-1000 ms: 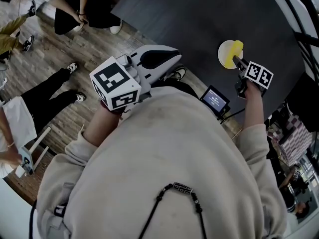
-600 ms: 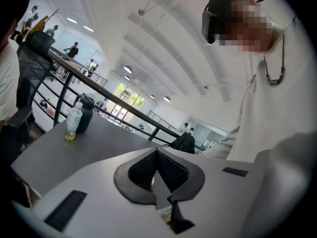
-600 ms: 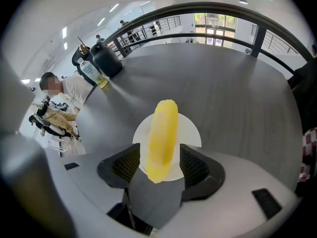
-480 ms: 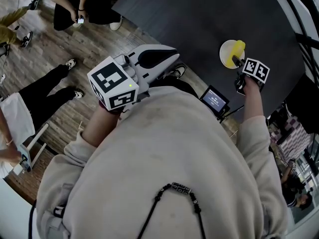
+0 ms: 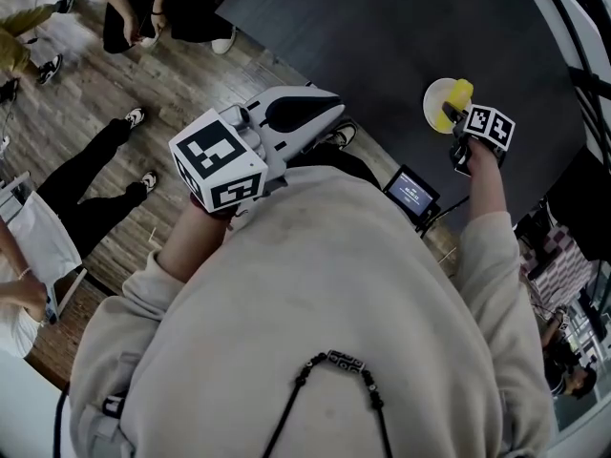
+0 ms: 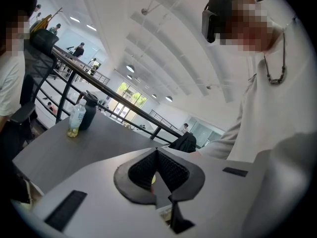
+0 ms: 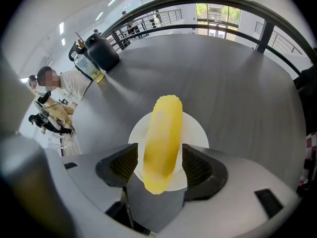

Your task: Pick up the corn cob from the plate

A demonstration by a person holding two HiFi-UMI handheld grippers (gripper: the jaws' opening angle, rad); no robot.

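The yellow corn cob (image 7: 162, 138) stands between the pads of my right gripper (image 7: 159, 166), which is shut on it. It hangs just over the round white plate (image 7: 196, 131) on the dark grey table (image 7: 237, 88). In the head view the corn cob (image 5: 459, 93) and the plate (image 5: 434, 104) lie at the far right, with the right gripper (image 5: 458, 113) over them. My left gripper (image 5: 325, 105) is held close to the chest, away from the plate. In its own view the left gripper (image 6: 157, 155) is shut with nothing in it.
A black jug (image 7: 101, 54) and a clear bottle (image 7: 89, 69) stand at the table's far corner, by a railing (image 7: 257, 31). A small screen (image 5: 412, 191) is clamped at the near table edge. People (image 5: 91, 175) stand on the wooden floor at the left.
The corn cob looks larger and higher over the plate in the right gripper view: it has come up a little with the right gripper. The left gripper stays put.
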